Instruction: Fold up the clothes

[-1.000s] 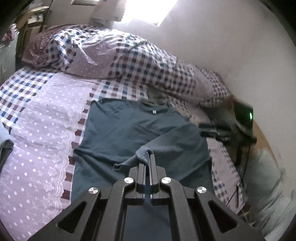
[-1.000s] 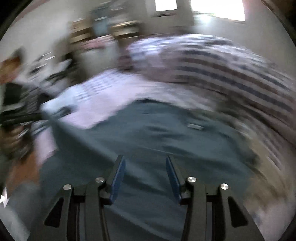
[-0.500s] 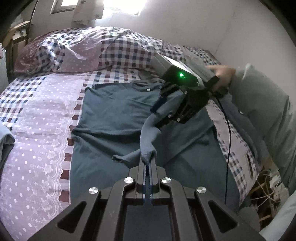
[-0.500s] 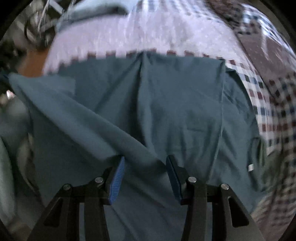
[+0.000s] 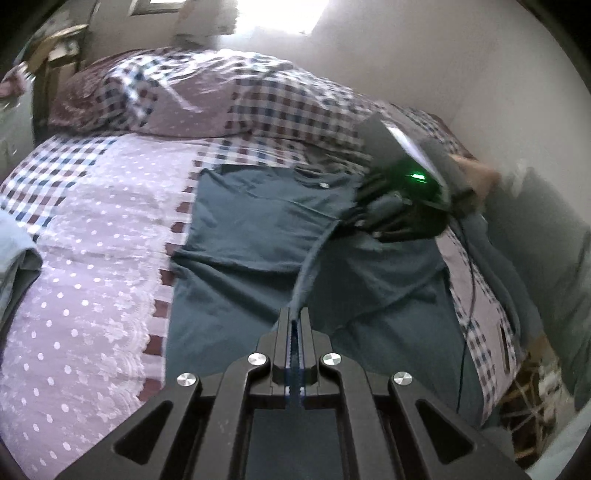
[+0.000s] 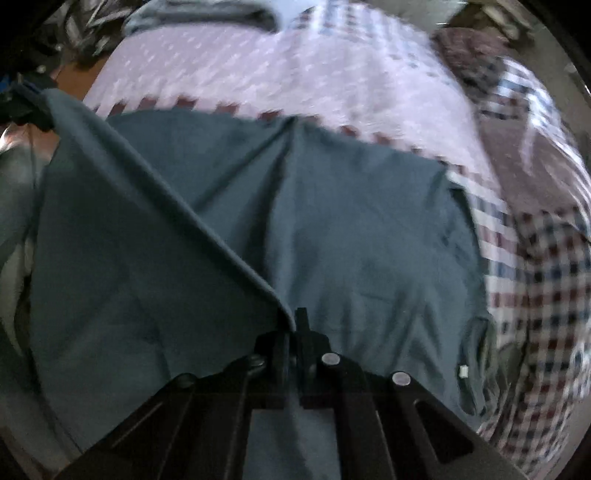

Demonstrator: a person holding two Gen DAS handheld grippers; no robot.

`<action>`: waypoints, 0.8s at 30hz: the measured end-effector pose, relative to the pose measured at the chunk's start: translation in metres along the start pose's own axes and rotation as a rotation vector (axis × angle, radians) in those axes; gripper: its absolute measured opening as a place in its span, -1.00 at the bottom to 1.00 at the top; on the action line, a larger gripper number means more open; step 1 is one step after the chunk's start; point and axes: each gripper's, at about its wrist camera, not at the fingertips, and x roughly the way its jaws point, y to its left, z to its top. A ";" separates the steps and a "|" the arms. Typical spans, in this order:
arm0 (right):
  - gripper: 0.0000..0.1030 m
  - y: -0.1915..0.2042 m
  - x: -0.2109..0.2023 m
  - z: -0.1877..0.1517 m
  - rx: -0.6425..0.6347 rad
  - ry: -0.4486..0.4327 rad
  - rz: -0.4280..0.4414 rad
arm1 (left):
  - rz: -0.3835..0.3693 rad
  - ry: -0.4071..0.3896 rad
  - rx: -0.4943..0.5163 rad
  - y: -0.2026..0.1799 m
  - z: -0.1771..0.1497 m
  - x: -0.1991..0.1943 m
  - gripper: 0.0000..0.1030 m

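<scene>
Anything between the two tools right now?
Left wrist view: a raised fold of the teal shirt runs from left tool to right tool; nothing else.

1. Your left wrist view is lit by daylight from a window (image 5: 273,14) at 12 o'clock; it is blown out to white, and glare washes the wall (image 5: 424,74) toward 1 o'clock.
2. The bedspread (image 5: 92,229) at 9 o'clock is evenly lit; the dark shirt (image 5: 251,236) reads dim, with soft shadows in its folds.
3. Your right wrist view is darker and smeared by motion blur, worst on the checked bedding (image 6: 546,258) at 3 o'clock.
4. Both views show fisheye bending and black vignette at the rim.
5. Fine detail is soft throughout.
</scene>
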 end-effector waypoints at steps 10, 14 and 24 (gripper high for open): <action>-0.99 -0.063 0.005 -0.010 0.216 -0.057 -0.153 | 0.081 0.060 -0.170 0.055 0.075 0.077 -0.98; -0.99 -0.083 0.027 -0.009 0.289 -0.058 -0.202 | 0.109 0.100 -0.226 0.080 0.092 0.113 -0.98; -0.78 -0.113 0.064 -0.016 0.494 -0.021 -0.292 | 0.137 0.163 -0.364 0.114 0.092 0.166 -0.71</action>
